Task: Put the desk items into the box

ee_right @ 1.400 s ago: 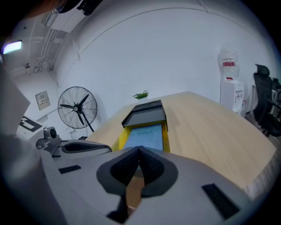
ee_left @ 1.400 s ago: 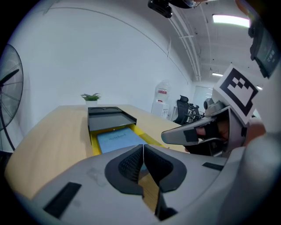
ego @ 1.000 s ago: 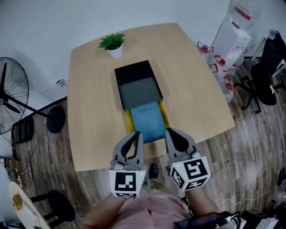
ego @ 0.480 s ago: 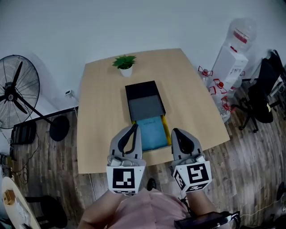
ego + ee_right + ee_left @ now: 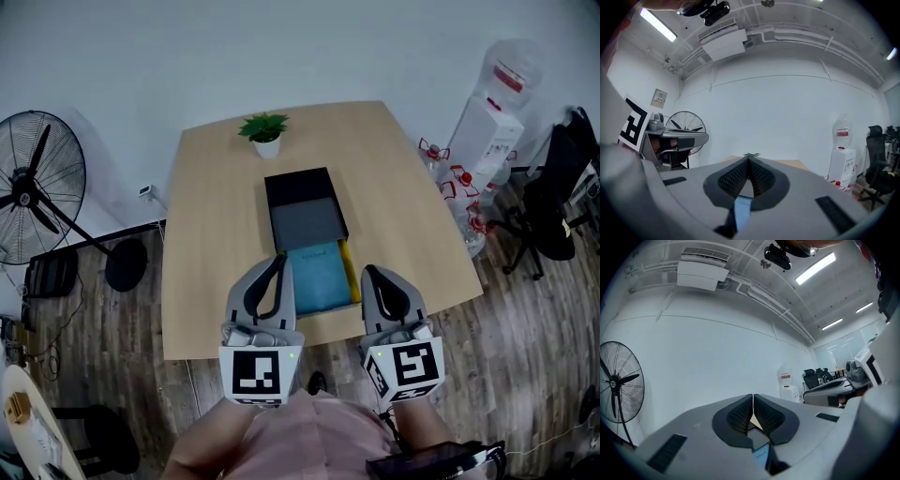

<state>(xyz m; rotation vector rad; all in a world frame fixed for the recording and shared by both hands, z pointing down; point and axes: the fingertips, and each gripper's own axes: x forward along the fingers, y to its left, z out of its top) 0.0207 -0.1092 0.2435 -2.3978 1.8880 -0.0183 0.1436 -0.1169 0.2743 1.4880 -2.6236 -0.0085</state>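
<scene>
Black and grey box point(image 5: 302, 202), blue notebook point(image 5: 317, 277) atop yellow folder point(image 5: 351, 270) against its near end

You've no legible txt here: red label point(image 5: 508, 73) on water bottle point(image 5: 521, 54) too small, blue notebook point(image 5: 319, 278) print blurred.

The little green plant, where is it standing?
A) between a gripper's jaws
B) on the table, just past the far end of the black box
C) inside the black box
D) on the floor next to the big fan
B: the head view shows the plant in its white pot on the table, just beyond the far end of the black box, not in it.
</scene>
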